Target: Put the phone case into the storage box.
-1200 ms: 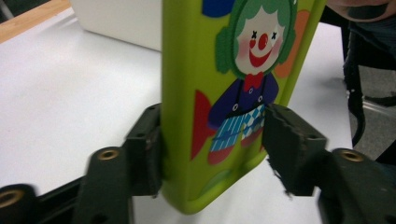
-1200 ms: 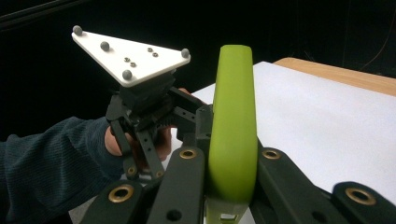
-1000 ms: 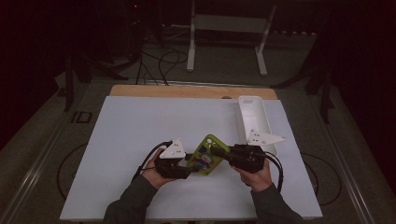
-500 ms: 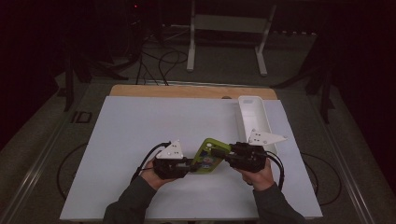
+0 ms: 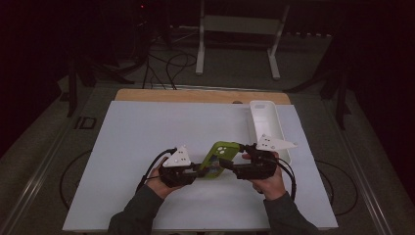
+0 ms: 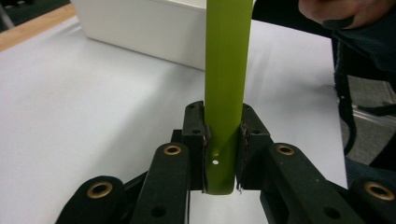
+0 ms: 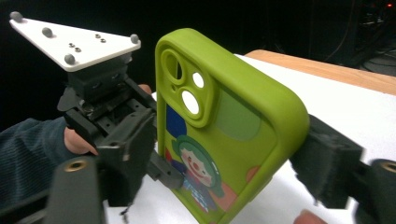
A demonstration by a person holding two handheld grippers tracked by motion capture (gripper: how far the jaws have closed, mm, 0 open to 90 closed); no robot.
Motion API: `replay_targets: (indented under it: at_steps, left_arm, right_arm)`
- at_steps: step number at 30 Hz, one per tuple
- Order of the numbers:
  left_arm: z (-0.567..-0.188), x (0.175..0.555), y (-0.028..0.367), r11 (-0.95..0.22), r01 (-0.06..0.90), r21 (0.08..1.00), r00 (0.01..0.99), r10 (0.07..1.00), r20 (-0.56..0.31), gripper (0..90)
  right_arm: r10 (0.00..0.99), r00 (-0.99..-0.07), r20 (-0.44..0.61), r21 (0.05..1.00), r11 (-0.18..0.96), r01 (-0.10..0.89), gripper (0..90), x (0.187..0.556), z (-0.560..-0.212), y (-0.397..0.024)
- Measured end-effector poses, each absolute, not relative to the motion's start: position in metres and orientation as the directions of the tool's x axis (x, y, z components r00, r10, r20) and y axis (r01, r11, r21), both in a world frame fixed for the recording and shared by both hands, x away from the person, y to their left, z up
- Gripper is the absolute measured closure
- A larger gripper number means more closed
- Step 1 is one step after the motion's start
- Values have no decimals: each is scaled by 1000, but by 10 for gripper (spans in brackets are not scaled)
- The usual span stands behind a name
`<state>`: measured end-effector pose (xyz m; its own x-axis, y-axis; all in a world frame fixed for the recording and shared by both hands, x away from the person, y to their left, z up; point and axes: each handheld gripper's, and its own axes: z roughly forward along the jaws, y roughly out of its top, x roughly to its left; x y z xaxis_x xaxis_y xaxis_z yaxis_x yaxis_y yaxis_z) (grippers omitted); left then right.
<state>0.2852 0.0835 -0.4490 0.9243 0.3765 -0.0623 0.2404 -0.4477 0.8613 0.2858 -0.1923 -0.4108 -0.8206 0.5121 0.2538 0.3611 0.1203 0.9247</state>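
I have the green phone case [image 5: 219,155] lifted off the white table [image 5: 137,147], held between my two hands near the front edge, just in front of the white tray [image 5: 266,125]; this reads to me as a handover from right to left. My left gripper [image 5: 193,171] is clenched on the lower edge of the case; in the left gripper view the pads [image 6: 201,140] press both faces of the thin green wall [image 6: 225,84], and the case rises straight up from between them. My right gripper [image 5: 230,165] has just been opening; in the right gripper view the case [image 7: 219,130], with its camera cut-outs and clown print facing me, stands between the jaws, yet the far pad [image 7: 324,158] looks a little off the case's rounded edge, so I judge that grip released; the left gripper [image 7: 140,140] shows there too, biting the bottom corner.

The step in hand, as I judge it, is letting go on the right while the left alone bears the case; next I should draw the right gripper straight back so neither jaw drags the rim; the left bite is narrow and low, so the case may pivot if I hurry; I keep the left hand steady until the right is clear.
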Motion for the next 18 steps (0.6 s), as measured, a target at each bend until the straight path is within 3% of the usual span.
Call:
replay_targets:
  at_steps: [5, 18]
  left_arm:
    - [-448, 286, 84, -442, 243, 863, 915, 399, -53, 774]
    - [-448, 287, 85, -442, 250, 861, 898, 439, -35, 774]
  right_arm:
    - [540, -803, 252, 922, 119, 369, 148, 286, -411, -192]
    - [573, -775, 264, 915, 105, 390, 99, 288, -412, -193]
